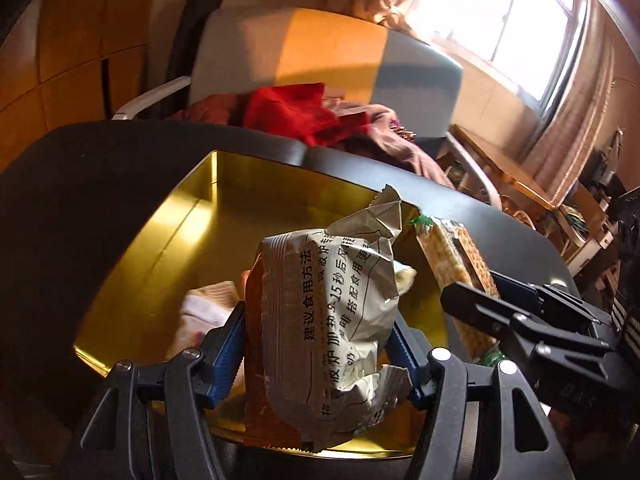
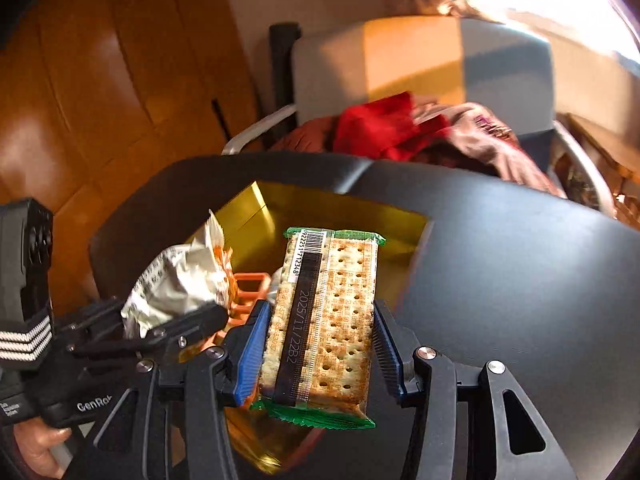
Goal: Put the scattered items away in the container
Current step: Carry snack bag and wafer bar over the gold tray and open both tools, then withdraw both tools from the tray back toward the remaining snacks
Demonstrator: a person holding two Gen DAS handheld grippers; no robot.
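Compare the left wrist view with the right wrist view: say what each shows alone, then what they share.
Left only: printed instructions on the snack bag and a window. Right only: the cracker pack's barcode and date, an orange rack in the tin, a hand. Both: the gold tin, both packets held above it, the chair with red cloth.

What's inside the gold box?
Inside the gold box, an orange lattice thing and something pale show. Two held packets cover the rest of its floor.
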